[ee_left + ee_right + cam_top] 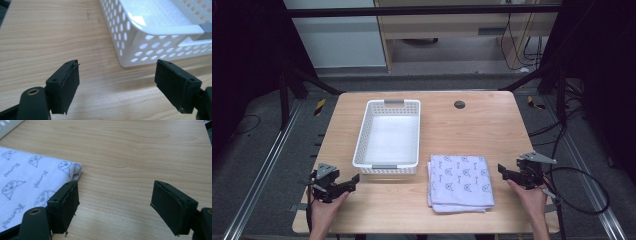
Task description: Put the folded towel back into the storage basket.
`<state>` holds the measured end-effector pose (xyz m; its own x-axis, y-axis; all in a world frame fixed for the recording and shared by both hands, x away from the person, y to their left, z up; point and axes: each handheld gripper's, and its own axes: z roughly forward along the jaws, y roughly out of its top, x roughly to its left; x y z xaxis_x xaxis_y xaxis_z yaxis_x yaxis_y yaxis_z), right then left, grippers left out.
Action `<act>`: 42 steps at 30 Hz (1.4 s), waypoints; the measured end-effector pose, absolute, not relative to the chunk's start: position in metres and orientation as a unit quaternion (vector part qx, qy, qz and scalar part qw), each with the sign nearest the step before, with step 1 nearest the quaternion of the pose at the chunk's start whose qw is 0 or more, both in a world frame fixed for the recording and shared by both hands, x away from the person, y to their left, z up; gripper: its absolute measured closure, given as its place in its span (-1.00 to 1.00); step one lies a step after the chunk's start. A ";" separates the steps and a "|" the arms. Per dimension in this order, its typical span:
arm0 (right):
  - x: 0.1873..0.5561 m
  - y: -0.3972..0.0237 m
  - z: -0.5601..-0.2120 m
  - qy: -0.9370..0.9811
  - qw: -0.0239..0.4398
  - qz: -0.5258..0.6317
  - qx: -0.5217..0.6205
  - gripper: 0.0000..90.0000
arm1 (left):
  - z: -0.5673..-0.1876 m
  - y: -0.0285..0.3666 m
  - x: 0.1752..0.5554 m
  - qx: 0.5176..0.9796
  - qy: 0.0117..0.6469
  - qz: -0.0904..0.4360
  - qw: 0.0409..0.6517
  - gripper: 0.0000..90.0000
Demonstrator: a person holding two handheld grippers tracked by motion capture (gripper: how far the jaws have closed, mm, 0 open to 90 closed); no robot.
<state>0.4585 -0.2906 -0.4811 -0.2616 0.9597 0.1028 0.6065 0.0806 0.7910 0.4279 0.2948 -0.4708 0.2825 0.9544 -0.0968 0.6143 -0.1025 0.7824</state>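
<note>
The left gripper hovers over the desk near its front left corner, jaws spread wide with nothing between them, just short of the white basket's near corner. The right gripper has its jaws wide apart too, gripping nothing; one jaw sits just beside the edge of the folded cloth. The cloth lies flat on the desk, right of the basket.

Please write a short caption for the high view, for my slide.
Folded cloth beside a white basket on a wooden table, open tongs at both sides.
</note>
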 end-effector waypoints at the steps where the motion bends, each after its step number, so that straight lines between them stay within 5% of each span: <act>1: 0.458 -0.290 -0.481 0.697 0.234 0.379 0.562 -0.50 | -0.471 0.292 0.427 0.710 0.551 0.223 0.376 -0.58; 42: 0.448 -0.253 -0.458 0.724 0.245 0.408 0.499 -0.50 | -0.463 0.203 0.398 0.778 0.444 0.196 0.400 -0.49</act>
